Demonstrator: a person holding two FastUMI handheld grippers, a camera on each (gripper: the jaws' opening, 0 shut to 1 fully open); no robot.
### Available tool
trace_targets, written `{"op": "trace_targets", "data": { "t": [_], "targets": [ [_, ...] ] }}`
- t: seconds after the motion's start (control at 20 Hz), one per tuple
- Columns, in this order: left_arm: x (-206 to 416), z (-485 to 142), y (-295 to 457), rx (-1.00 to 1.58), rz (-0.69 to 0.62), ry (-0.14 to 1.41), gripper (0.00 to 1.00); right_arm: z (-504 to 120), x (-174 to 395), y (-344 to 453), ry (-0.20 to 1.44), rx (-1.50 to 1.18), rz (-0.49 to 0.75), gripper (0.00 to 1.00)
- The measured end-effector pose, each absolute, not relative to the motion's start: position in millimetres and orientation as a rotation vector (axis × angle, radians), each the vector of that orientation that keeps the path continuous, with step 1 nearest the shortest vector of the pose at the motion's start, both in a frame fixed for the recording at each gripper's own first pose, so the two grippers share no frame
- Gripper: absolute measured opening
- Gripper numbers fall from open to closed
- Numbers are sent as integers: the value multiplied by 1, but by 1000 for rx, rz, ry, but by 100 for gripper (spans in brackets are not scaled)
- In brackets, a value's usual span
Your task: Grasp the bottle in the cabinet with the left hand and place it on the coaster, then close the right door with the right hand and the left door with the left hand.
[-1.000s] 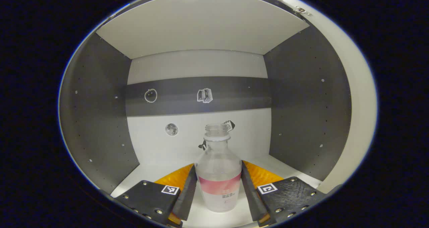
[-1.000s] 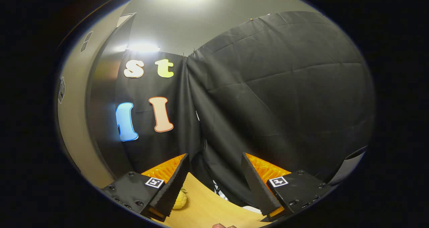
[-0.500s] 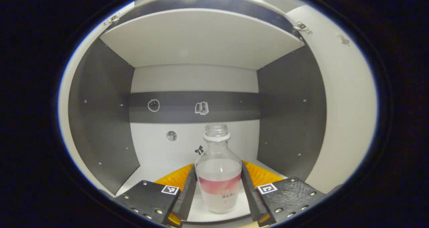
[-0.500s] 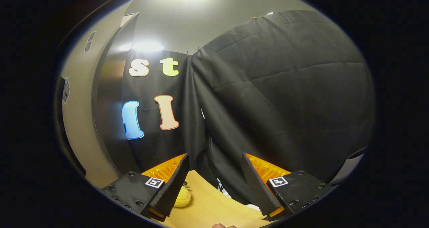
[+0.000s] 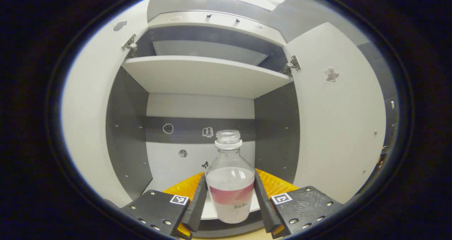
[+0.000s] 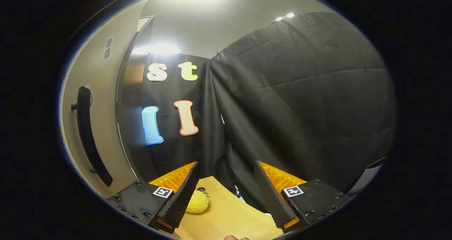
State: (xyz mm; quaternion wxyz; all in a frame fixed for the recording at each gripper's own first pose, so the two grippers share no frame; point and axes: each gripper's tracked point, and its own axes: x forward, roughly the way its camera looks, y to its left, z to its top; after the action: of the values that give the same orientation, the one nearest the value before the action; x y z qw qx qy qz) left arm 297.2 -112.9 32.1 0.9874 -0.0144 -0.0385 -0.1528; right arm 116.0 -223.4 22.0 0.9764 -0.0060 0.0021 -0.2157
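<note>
The left gripper (image 5: 229,197) pinches the bottle (image 5: 230,183) at its wide lower body, one finger pressed on each side of the coloured label band. The bottle stands upright between the fingers, at the front edge of the cabinet (image 5: 197,74) opening, with the lower shelf (image 5: 208,211) just behind and under it.

Handling: the bottle is clear, uncapped and appears empty, so it is judged light. The wall looks rigid, either glass or hard plastic; treat it as breakable and smooth. The present hold on the widest part of the body is the correct one; the narrow neck offers less contact and would let the bottle swing. Keep it upright when setting it down.

The right gripper (image 6: 224,197) is spread apart and holds nothing, over a wooden table (image 6: 226,219).

View differences: the left gripper view shows the cabinet interior, the inner faces of the left door (image 5: 88,109) and the right door (image 5: 339,120), and their hinges. The right gripper view shows a door's outer face with a dark handle (image 6: 88,134), and a yellow object (image 6: 197,202) on the table. The coaster cannot be located.
</note>
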Motion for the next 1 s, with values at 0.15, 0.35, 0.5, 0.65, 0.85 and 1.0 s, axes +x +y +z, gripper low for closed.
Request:
{"op": "trace_targets", "data": {
  "t": [0.15, 0.35, 0.5, 0.65, 0.85, 1.0],
  "targets": [
    [276, 25, -105, -24, -308, -94, 69, 27, 109, -218, 3, -31, -423, 94],
    [240, -12, -81, -10, -268, -65, 69, 35, 103, -207, -2, -27, -400, 98],
    [212, -55, -68, -48, -244, -18, 69, 36, 97, -203, 15, -43, -384, 98],
    [191, -96, -58, -96, -231, 31, 69, 40, 92, -197, 22, -38, -382, 94],
    [166, -144, -54, -159, -229, 91, 69, 42, 87, -183, 34, -45, -367, 98],
    [147, -185, -50, -199, -197, 156, 69, 45, 81, -174, 39, -69, -361, 94]
  ]
}}
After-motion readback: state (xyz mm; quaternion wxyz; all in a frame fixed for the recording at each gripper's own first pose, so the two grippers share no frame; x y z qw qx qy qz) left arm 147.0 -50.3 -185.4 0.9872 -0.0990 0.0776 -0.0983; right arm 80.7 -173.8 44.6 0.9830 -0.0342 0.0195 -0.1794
